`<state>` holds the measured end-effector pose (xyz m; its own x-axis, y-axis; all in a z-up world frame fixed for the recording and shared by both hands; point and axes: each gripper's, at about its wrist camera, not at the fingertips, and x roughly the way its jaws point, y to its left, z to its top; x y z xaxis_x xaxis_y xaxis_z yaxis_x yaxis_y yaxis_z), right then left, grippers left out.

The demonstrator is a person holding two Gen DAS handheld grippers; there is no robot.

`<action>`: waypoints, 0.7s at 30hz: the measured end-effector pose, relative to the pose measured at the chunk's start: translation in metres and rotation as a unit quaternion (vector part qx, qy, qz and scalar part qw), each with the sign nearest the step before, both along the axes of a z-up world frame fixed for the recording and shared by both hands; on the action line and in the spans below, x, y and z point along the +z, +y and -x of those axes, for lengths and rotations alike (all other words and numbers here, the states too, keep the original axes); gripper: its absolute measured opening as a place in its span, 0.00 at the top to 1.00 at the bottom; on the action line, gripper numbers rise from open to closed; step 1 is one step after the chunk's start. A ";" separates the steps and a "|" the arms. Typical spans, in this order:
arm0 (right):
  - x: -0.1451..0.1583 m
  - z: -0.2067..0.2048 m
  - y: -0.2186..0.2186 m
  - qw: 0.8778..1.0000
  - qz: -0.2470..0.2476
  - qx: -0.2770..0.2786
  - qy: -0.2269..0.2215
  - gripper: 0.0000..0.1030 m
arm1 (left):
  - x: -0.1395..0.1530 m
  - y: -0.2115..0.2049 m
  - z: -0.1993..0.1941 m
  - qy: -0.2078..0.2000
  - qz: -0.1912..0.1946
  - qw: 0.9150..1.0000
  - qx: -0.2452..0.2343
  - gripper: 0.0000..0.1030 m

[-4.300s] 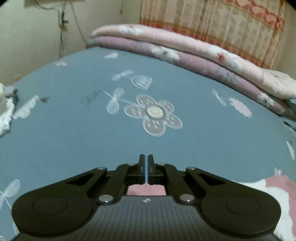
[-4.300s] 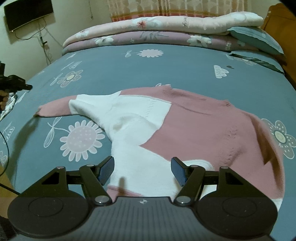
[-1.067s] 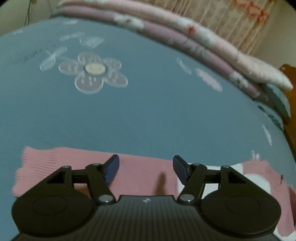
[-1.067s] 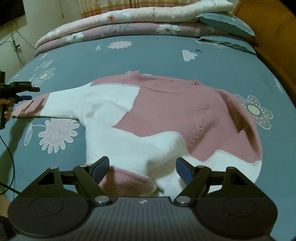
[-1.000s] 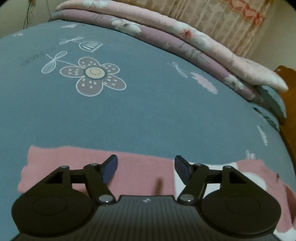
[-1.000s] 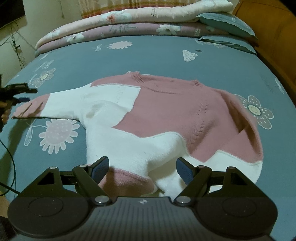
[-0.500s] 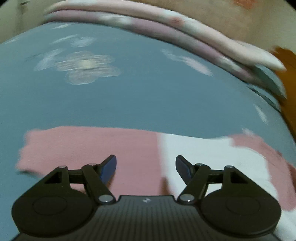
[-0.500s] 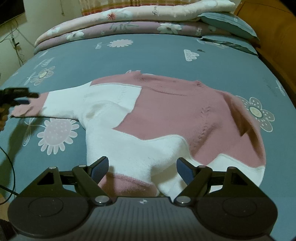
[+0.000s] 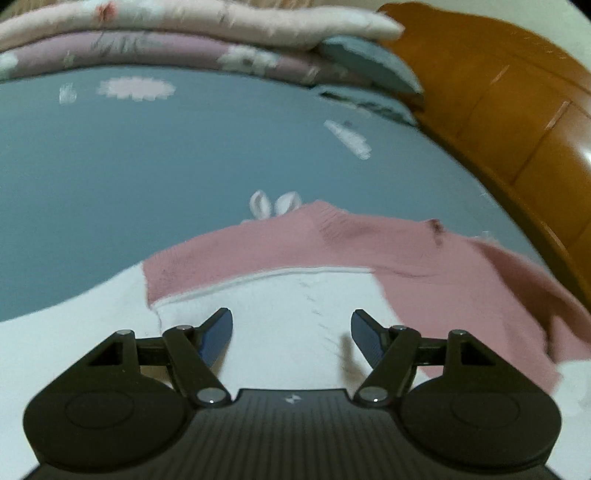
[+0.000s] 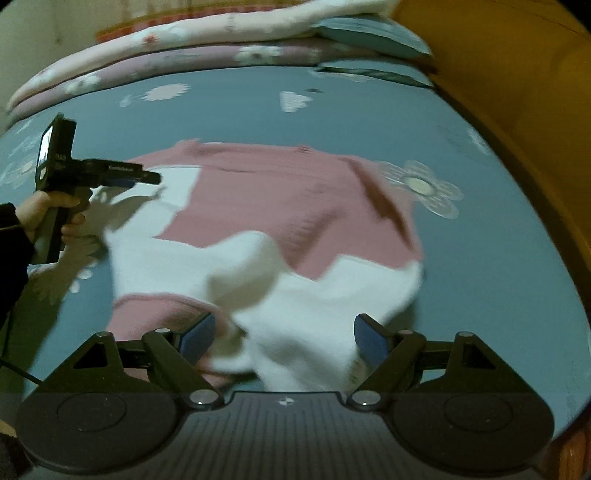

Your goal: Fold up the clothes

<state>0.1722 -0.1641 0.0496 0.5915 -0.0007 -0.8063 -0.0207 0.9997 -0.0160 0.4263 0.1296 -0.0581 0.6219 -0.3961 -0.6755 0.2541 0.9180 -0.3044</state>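
Sweater (image 10: 295, 192), pink and white knit, lies spread on the blue flowered sheet (image 10: 229, 107) of the bed, neckline toward the far side, white lower part bunched into a raised fold near the right gripper (image 10: 284, 336). Right gripper points steeply down over the near white edge, jaws spread wide, fabric below and between them but the pads not pressing on it. Left gripper (image 9: 291, 332) in its own view hovers over the white panel (image 9: 280, 302) just below the pink shoulder band (image 9: 332, 247), jaws spread, nothing pinched. In the right view the left gripper (image 10: 147, 178) shows at the left side, over the sweater's left part, held by a hand (image 10: 40, 212) in a dark sleeve (image 10: 13, 240), throwing a shadow on the white knit. Folded quilts (image 10: 177, 40), pink and mauve, are stacked along the far edge of the bed with a teal pillow (image 10: 369, 35) beside them. Orange wooden headboard (image 9: 517, 122) runs along the right. Both views are motion-blurred.
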 end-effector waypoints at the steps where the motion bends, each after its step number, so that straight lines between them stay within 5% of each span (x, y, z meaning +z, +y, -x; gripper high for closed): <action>1: 0.000 0.003 -0.004 1.000 0.000 -0.009 0.001 0.17 | -0.001 -0.002 -0.004 -0.009 -0.002 1.000 0.000 0.29; 11: -0.011 0.012 -0.033 0.999 -0.014 -0.029 0.008 0.17 | 0.013 -0.028 -0.044 0.011 -0.055 0.998 0.022 0.27; 14: -0.011 0.004 -0.041 1.000 -0.024 -0.012 -0.004 0.17 | 0.034 -0.036 -0.028 -0.005 -0.011 1.000 -0.002 0.26; 17: -0.011 -0.009 -0.053 0.999 -0.045 0.001 -0.020 0.16 | 0.050 -0.058 -0.019 -0.024 -0.007 0.999 -0.036 0.26; 21: -0.017 -0.027 -0.069 0.997 -0.066 0.025 -0.032 0.16 | 0.035 -0.086 -0.035 0.014 -0.011 0.999 -0.032 0.26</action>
<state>0.1995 -0.2327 0.0323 0.6383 0.1341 -0.7580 -0.0737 0.9908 0.1132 0.4614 0.0432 -0.0230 0.5762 -0.4192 -0.7016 0.3038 0.9068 -0.2923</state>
